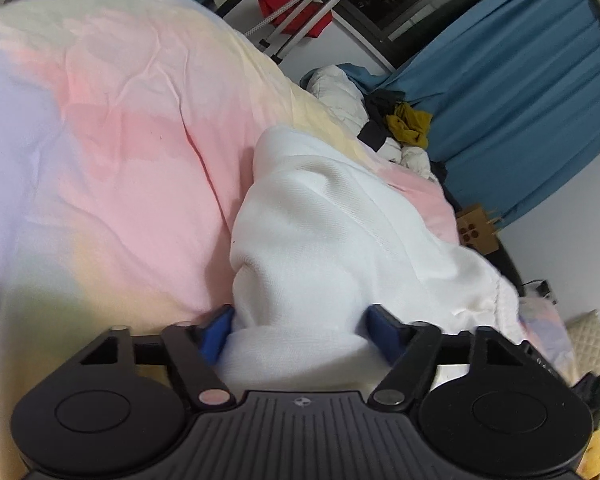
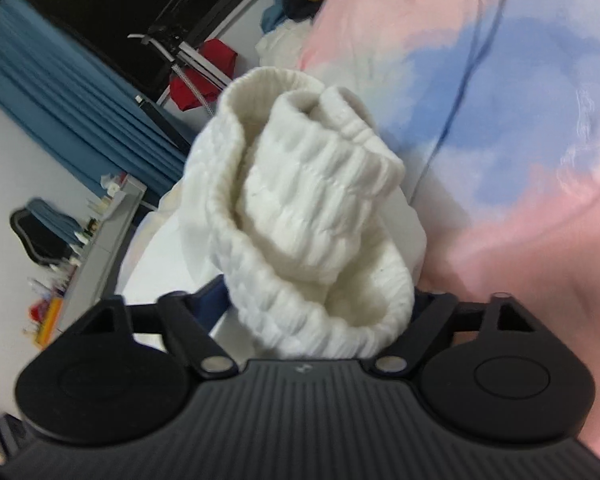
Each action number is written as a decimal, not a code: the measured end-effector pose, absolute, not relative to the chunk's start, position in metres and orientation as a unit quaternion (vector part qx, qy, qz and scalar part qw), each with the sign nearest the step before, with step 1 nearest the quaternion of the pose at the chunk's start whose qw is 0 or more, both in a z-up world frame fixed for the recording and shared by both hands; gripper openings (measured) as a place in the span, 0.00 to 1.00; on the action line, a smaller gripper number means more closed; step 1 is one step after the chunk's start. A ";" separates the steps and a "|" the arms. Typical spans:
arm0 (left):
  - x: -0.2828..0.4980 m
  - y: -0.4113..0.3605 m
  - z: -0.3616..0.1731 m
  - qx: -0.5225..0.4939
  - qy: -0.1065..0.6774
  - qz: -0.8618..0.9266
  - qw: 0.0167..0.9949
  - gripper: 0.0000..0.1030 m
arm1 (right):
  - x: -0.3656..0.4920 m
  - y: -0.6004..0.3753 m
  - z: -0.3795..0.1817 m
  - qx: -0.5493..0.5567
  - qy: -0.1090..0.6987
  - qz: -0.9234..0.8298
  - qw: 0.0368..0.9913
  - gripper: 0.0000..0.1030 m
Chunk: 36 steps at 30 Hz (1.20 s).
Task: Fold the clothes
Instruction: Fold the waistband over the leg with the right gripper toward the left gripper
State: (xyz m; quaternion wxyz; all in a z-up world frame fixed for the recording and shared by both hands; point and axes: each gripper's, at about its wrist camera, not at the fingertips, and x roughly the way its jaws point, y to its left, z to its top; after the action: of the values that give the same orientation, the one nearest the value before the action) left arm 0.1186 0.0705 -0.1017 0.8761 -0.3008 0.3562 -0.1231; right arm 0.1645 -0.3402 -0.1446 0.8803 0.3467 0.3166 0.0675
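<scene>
Left wrist view: left gripper (image 1: 298, 332), black ribbed body with blue pads, is clamped on a bunched end of a white garment (image 1: 332, 232), a smooth fine-knit fabric that spreads in soft folds toward the right centre of the frame over the bed cover (image 1: 132, 140). The cover is a creased, matte cotton-like sheet in blotches of pink, pale yellow and lilac. Right wrist view: right gripper (image 2: 320, 308), same black ribbed housing, has its pads pressed on a thick ribbed white knit cuff (image 2: 300, 200), rolled into a tubular bundle at frame centre, with a gathered seam near its upper right. Pink-and-blue cover lies to the right. Upper area of each view: blue pleated curtain (image 1: 520, 92), heap of clothes (image 1: 404, 120) including a mustard piece. No legible writing seen.
</scene>
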 end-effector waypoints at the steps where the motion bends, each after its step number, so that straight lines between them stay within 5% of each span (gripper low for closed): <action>1: 0.117 0.069 -0.100 -0.296 0.354 -0.122 0.879 0.54 | 0.162 -0.340 -0.142 0.344 0.312 0.067 0.883 0.60; 7: 0.097 0.058 -0.070 -0.258 0.323 -0.134 0.901 0.35 | 0.148 -0.340 -0.118 0.355 0.264 0.080 0.893 0.36; 18: 0.078 -0.006 0.038 -0.226 0.249 -0.173 0.926 0.33 | 0.125 -0.391 -0.037 0.407 0.140 0.125 0.894 0.34; 26: 0.149 -0.170 0.103 -0.161 0.207 -0.263 0.929 0.34 | 0.118 -0.513 -0.006 0.446 0.053 0.059 0.891 0.34; 36: 0.266 -0.428 0.030 -0.129 0.250 -0.374 0.884 0.34 | 0.128 -0.680 -0.052 0.441 0.006 -0.124 0.889 0.34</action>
State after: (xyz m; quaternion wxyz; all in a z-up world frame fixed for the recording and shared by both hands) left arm 0.2660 -0.4282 0.0296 0.8839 -0.1294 0.2497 -0.3735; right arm 0.1280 -0.6800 -0.0518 0.8888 0.4411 0.0062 -0.1245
